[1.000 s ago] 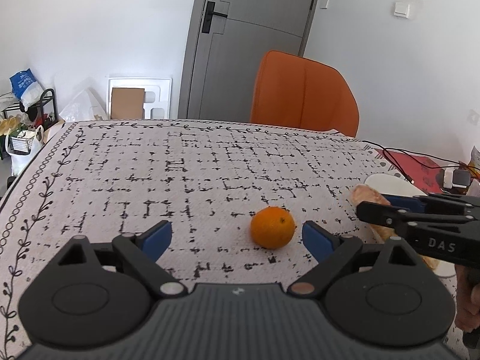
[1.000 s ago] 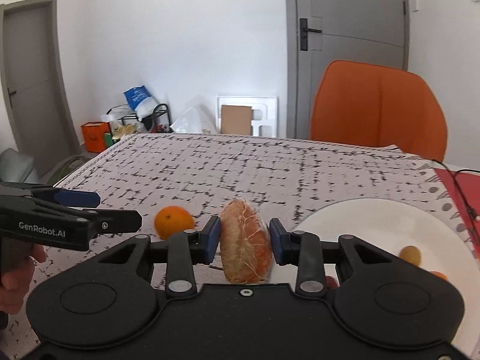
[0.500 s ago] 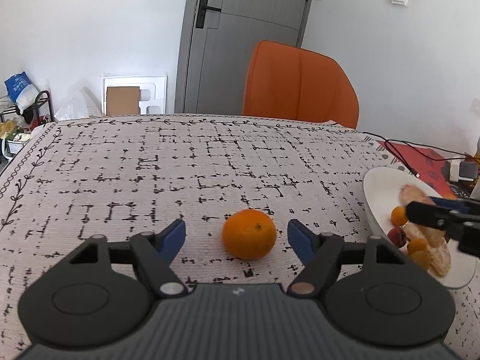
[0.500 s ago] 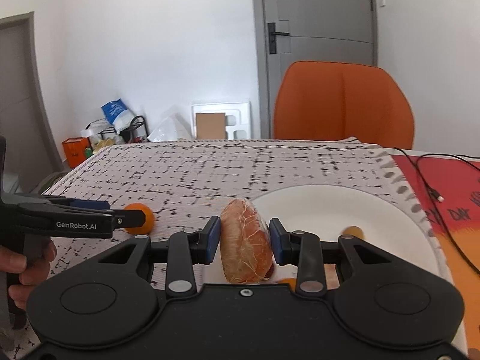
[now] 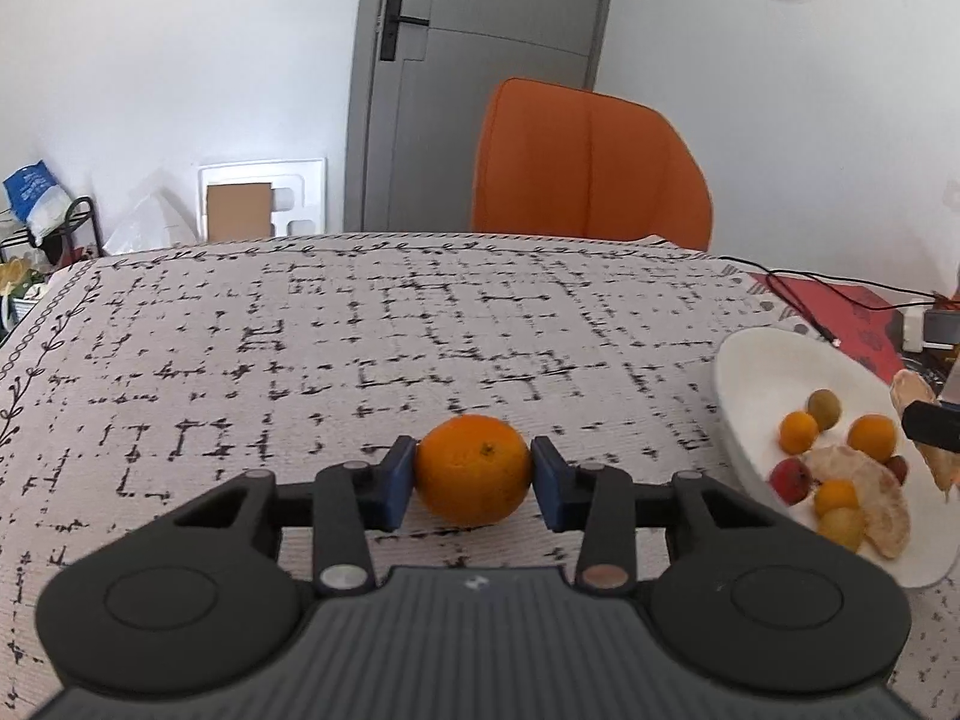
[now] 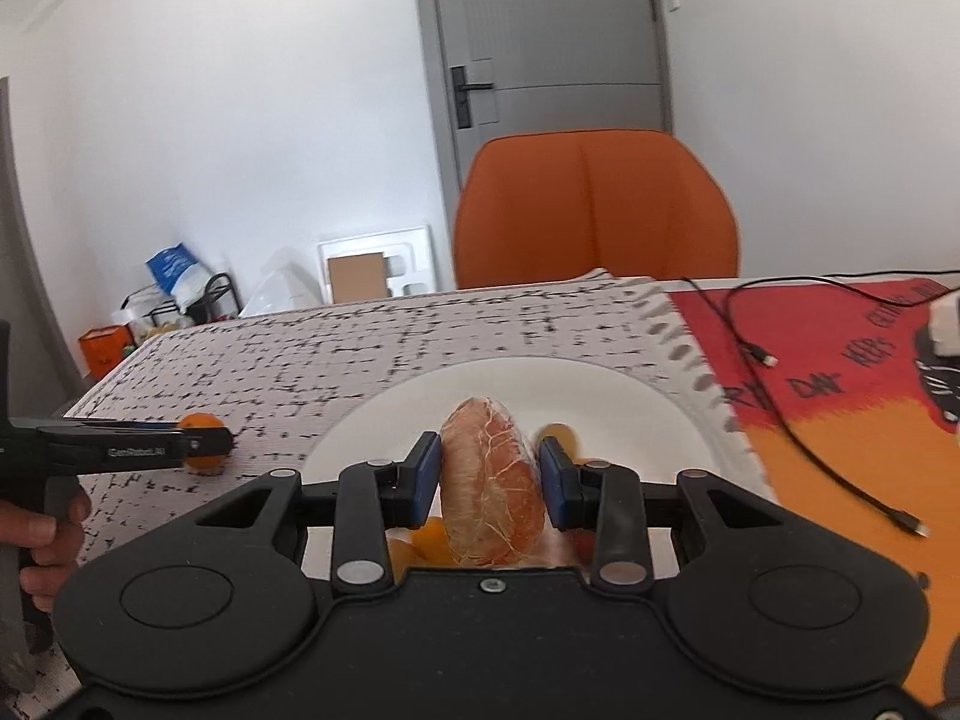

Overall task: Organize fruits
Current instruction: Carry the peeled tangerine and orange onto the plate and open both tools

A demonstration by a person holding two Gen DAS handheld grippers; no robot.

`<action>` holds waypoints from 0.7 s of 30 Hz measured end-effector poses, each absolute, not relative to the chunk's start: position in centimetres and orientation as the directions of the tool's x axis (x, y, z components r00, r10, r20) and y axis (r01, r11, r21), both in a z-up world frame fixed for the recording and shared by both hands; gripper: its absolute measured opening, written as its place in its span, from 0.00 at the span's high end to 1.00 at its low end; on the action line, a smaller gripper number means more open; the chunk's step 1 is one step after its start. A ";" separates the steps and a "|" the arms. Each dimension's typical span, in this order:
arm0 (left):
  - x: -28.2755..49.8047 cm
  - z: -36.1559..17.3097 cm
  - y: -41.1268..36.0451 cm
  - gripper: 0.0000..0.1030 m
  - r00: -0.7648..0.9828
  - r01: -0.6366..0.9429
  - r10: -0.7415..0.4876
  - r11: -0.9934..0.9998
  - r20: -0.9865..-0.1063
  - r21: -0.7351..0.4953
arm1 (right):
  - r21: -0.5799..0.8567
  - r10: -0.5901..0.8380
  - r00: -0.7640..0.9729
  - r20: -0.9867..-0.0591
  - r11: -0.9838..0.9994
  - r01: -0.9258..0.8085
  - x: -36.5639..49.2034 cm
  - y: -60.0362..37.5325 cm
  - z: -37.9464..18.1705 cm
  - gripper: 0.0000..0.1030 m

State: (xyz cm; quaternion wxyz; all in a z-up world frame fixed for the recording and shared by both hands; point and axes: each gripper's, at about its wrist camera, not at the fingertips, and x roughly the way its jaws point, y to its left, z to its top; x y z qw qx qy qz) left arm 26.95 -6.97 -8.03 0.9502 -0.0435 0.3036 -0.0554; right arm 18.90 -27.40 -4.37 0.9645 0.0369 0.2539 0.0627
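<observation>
Left wrist view: the left gripper (image 5: 473, 471) has its blue pads pressed to the two sides of the orange (image 5: 473, 468), which sits squarely between them, low on the patterned tablecloth (image 5: 420, 330); whether it is lifted clear of the cloth I cannot tell. Outward and to the right lies the white plate (image 5: 762, 372), near the table's right edge, holding several small round fruits (image 5: 798, 431) and a peeled pomelo segment (image 5: 864, 480). So the orange's goal lies to the right of the left gripper and a little farther off, with bare cloth between.

Right wrist view: the right gripper (image 6: 491, 480) is clamped on a second peeled segment (image 6: 492, 480), held on edge with its long axis running away from the camera, near to far. It hangs over the near part of the plate (image 6: 630, 396), with small fruits just visible beneath it. To its left, well apart, the left gripper (image 6: 207, 443) shows with the orange (image 6: 201, 423) at its tip.

In my judgement the move turns on this: the right gripper is already above the plate and only needs to lower and release, while the left must carry the orange rightward to the plate. The two could crowd each other over the near rim, so the segment is likely best set down first.
</observation>
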 end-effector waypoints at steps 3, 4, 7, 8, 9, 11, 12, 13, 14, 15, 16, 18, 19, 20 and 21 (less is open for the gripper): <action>26.6 -7.5 -7.7 0.61 0.815 0.097 -0.148 0.988 -0.561 -0.120 | 0.110 0.123 0.867 -0.483 0.991 -0.080 18.6 -28.5 -4.5 0.68; 26.5 -7.3 -7.9 0.61 0.815 0.101 -0.151 0.988 -0.559 -0.120 | 0.113 0.119 0.868 -0.482 0.991 -0.073 18.4 -28.8 -4.5 0.68; 26.3 -6.9 -8.7 0.61 0.818 0.122 -0.167 0.986 -0.551 -0.117 | 0.119 0.108 0.870 -0.481 0.991 -0.058 18.0 -29.4 -4.6 0.68; 26.2 -6.8 -8.9 0.61 0.819 0.128 -0.171 0.985 -0.548 -0.116 | 0.120 0.107 0.871 -0.480 0.991 -0.055 17.9 -29.5 -4.7 0.68; 26.2 -6.6 -9.2 0.61 0.820 0.134 -0.175 0.984 -0.544 -0.115 | 0.122 0.105 0.871 -0.479 0.991 -0.052 17.8 -29.6 -4.7 0.68; 26.1 -6.3 -9.6 0.61 0.823 0.145 -0.185 0.983 -0.538 -0.115 | 0.125 0.102 0.873 -0.478 0.991 -0.048 17.5 -29.9 -4.7 0.68; 26.0 -6.1 -9.8 0.61 0.824 0.151 -0.190 0.982 -0.534 -0.115 | 0.127 0.101 0.873 -0.478 0.991 -0.046 17.5 -30.0 -4.8 0.68; 26.0 -6.0 -10.1 0.61 0.825 0.158 -0.195 0.981 -0.531 -0.115 | 0.131 0.102 0.873 -0.478 0.990 -0.044 17.5 -30.1 -4.8 0.68; 25.9 -5.9 -10.3 0.61 0.826 0.165 -0.200 0.980 -0.527 -0.114 | 0.132 0.101 0.873 -0.477 0.990 -0.043 17.3 -30.2 -4.8 0.68; 25.9 -5.8 -10.5 0.61 0.826 0.171 -0.205 0.979 -0.525 -0.113 | 0.131 0.100 0.873 -0.478 0.991 -0.042 17.4 -30.3 -4.8 0.68; 25.9 -5.7 -10.7 0.61 0.826 0.176 -0.210 0.978 -0.524 -0.114 | 0.131 0.099 0.873 -0.478 0.991 -0.041 17.3 -30.3 -4.8 0.68; 25.9 -5.5 -11.2 0.61 0.825 0.190 -0.221 0.975 -0.521 -0.113 | 0.137 0.103 0.869 -0.483 0.990 -0.041 17.2 -30.4 -4.9 0.67; 25.9 -5.5 -11.5 0.61 0.824 0.196 -0.226 0.974 -0.519 -0.113 | 0.143 0.105 0.867 -0.487 0.989 -0.039 17.3 -30.5 -5.0 0.66; 25.8 -5.4 -11.7 0.61 0.824 0.202 -0.231 0.973 -0.517 -0.113 | 0.156 0.104 0.866 -0.489 0.987 -0.031 17.3 -30.6 -5.0 0.65; 25.8 -5.3 -11.9 0.61 0.824 0.208 -0.237 0.972 -0.515 -0.113 | 0.166 0.103 0.866 -0.489 0.986 -0.024 17.3 -30.8 -5.1 0.64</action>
